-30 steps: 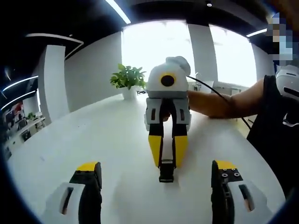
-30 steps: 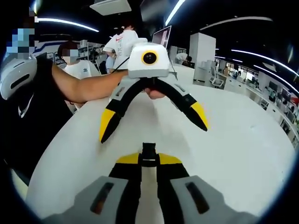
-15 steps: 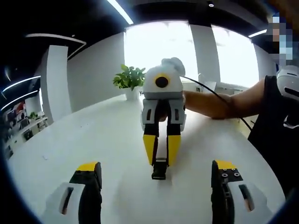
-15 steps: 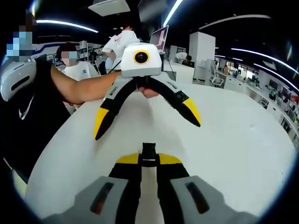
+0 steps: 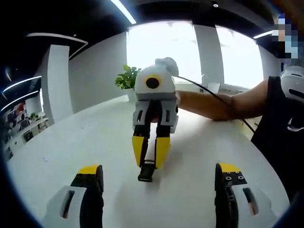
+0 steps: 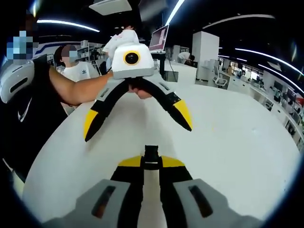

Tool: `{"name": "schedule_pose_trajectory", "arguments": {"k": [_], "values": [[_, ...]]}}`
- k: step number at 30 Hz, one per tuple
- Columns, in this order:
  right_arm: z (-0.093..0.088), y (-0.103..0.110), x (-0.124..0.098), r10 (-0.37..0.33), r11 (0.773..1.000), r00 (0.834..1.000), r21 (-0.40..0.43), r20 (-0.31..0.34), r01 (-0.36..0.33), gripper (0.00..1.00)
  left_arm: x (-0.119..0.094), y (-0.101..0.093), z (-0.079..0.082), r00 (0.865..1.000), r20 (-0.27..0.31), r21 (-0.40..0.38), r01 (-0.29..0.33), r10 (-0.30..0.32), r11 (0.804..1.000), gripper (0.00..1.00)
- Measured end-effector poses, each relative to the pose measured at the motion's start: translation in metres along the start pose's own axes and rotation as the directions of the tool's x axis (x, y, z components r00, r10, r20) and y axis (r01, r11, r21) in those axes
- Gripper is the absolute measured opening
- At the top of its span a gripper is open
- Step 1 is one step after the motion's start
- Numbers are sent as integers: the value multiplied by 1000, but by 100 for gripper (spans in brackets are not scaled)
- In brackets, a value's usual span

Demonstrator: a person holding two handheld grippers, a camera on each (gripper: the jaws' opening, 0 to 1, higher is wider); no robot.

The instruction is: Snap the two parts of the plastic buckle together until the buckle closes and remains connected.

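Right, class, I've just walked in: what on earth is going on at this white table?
A person holds a two-jaw gripper in each hand over a white table. The right gripper is shut on a small black buckle piece, held just above the tabletop. The left gripper faces it with its jaws spread wide and holds nothing. No second buckle part can be made out, so nothing is joined yet.

The broad white tabletop (image 5: pixel 85 142) looked smooth and faintly glossy. The small black plastic buckle piece (image 6: pixel 151 156) looked matt. The right tool (image 5: pixel 148 156) had a smooth white plastic shell and yellow tips. The left tool (image 6: pixel 137 118) showed the same hard plastic.
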State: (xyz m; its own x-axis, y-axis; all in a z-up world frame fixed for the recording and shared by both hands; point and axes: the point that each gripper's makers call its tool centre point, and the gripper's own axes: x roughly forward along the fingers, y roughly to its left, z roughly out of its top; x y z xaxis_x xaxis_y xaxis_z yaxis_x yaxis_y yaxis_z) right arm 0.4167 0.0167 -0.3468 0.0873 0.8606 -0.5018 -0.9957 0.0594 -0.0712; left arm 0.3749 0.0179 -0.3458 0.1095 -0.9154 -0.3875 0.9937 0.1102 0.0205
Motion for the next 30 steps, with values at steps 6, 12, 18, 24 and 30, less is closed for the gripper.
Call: {"name": "schedule_pose_trajectory", "arguments": {"k": [6, 12, 18, 24, 30], "values": [[3, -9, 1, 4, 1000, 1000, 1, 12, -4, 10, -1, 1, -2, 1000, -4, -9, 6, -6, 1000, 99], [2, -16, -2, -1, 1000, 1000, 0, 8, 1, 10, 3, -2, -3, 1000, -17, -5, 15, -15, 1000, 99], [-1, -33, -7, -15, 1000, 1000, 10, 5, 15, 10, 2, 0, -1, 1000, -16, 6, 15, -14, 1000, 99], [-3, -60, -4, -16, 1000, 1000, 19, 9, 16, 10, -2, 5, 0, 1000, -13, 2, 7, -7, 1000, 99], [-9, -63, 0, -13, 999, 1000, 37, 0, 13, 10, -3, 10, 0, 1000, -15, 8, 8, -8, 1000, 99]]}}
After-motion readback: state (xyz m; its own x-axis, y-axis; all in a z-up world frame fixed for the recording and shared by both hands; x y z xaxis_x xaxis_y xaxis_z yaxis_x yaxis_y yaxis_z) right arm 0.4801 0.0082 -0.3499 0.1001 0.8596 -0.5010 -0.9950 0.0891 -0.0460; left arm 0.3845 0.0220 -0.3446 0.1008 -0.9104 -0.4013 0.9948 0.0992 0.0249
